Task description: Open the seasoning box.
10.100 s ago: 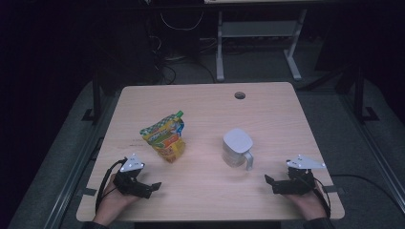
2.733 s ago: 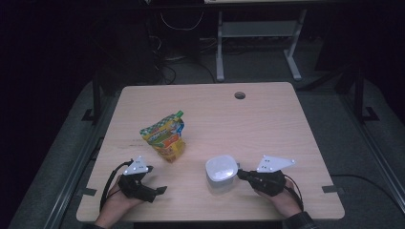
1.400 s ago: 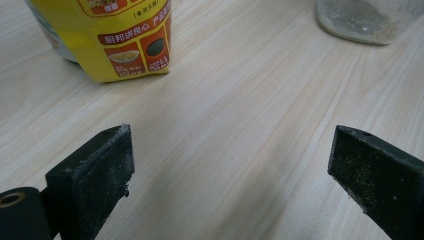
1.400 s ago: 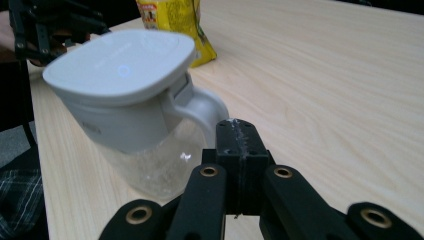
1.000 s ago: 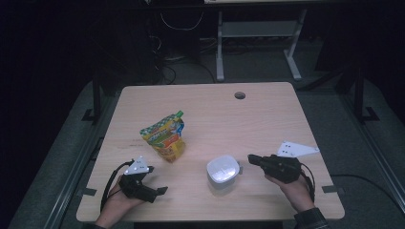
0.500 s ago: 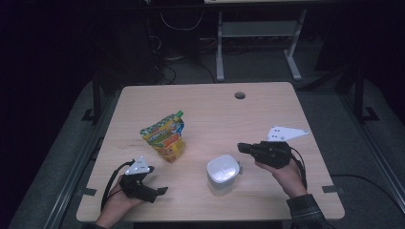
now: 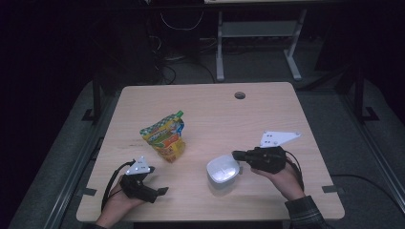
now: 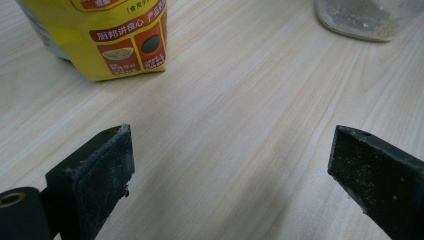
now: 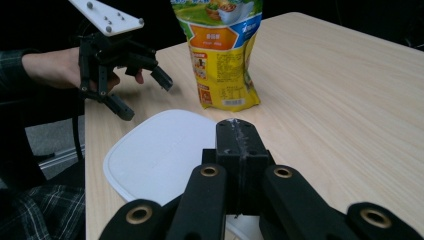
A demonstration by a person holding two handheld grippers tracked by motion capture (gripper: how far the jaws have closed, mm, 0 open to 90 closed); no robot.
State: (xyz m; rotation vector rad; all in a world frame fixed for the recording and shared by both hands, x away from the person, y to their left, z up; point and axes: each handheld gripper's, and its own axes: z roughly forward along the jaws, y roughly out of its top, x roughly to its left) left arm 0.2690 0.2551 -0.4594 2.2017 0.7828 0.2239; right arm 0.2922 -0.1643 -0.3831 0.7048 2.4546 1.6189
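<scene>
The right gripper, jaws pressed together, sits just right of the white upside-down jug. At lower left, the left gripper rests wide apart, holding nothing.

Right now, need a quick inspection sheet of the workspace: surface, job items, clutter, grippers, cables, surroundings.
Surface: light wooden table, round grommet hole near its far edge.
Job's things: white plastic jug upside down, flat base up; yellow-green printed snack pouch standing upright, apart from it.
Clutter: nothing seen.
Grippers: left gripper open, nothing between its jaws, low over the table near the front edge; right gripper shut, tip beside the jug's base, contact unclear.
Cables: black cable trails from the left gripper, another from the right.
Surroundings: dark room, grey metal frame behind the table, floor wires.
</scene>
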